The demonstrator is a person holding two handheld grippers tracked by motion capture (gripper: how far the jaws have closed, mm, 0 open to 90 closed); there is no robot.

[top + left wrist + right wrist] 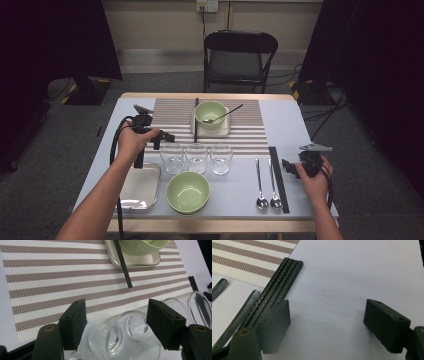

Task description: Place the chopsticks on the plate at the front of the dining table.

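My left gripper (161,136) hangs just over the leftmost glass (172,158) of three in a row; jaws spread wide. In the left gripper view the glass (117,336) sits between my black pads (75,323), its rim showing clear of the left one; whether the right pad touches, I cannot tell. Glass is clear, round, short, empty. The middle glass (196,157) and the right glass (221,158) stand just beside it, also empty.

My right gripper (289,166) rests at the table's right edge, jaws likewise spread, nothing between them but bare pale table (342,277). Its left pad sits just beside the black chopsticks (279,287): flat, square-edged, woven texture, laid side by side.

Striped woven placemat (245,132), brown and cream, ribbed mesh. On it a small metal tray (224,131) carries a pale green bowl (210,112) with a spoon (225,116) leaning in it; one more black chopstick (196,120) lies along the tray's left side.

Near edge: a second green bowl (188,192), empty, glossy. Left of it a shiny metal tray (140,187), empty. Two steel spoons (266,185) lie parallel between the bowl and the chopsticks.
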